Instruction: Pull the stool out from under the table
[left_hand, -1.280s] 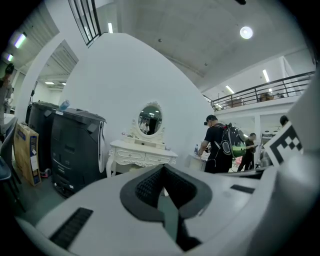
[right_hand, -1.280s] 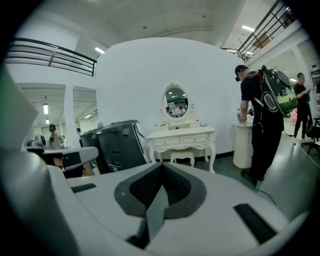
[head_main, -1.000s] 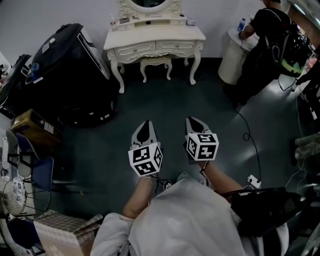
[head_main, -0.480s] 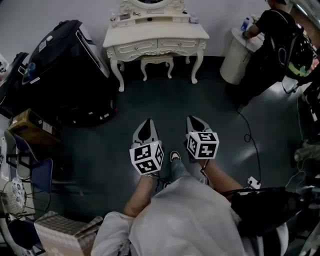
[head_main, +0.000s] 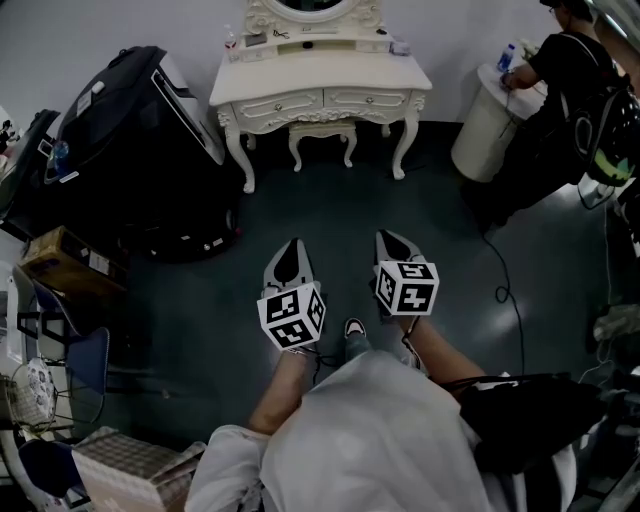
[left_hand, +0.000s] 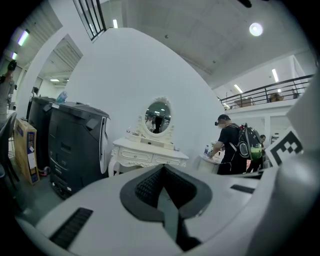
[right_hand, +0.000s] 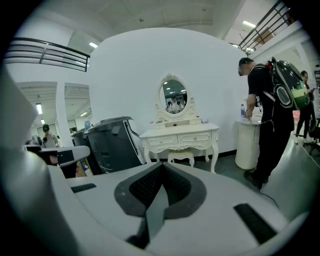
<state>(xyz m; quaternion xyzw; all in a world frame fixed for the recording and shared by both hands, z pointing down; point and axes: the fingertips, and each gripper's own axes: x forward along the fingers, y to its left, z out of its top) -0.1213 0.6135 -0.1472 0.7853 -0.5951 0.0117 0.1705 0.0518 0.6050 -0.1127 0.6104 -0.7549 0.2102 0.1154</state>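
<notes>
A cream stool (head_main: 322, 138) stands tucked under the cream dressing table (head_main: 320, 85) against the far wall; it also shows as the stool (right_hand: 181, 157) under the table (right_hand: 179, 136) in the right gripper view. In the left gripper view the table (left_hand: 148, 151) is visible but the stool is hidden behind the jaws. My left gripper (head_main: 291, 251) and right gripper (head_main: 390, 243) hover side by side over the dark floor, well short of the table, both shut with nothing between the jaws. The left gripper (left_hand: 162, 170) and right gripper (right_hand: 160, 167) point toward the table.
A large black machine (head_main: 130, 140) stands left of the table. A person in black (head_main: 560, 90) with a backpack stands at a white round stand (head_main: 485, 125) on the right. A cable (head_main: 505, 290) runs across the floor. Boxes and a chair (head_main: 60, 340) crowd the left edge.
The view has moved closer to the dressing table and shifted slightly; both grippers keep their places side by side, still shut.
</notes>
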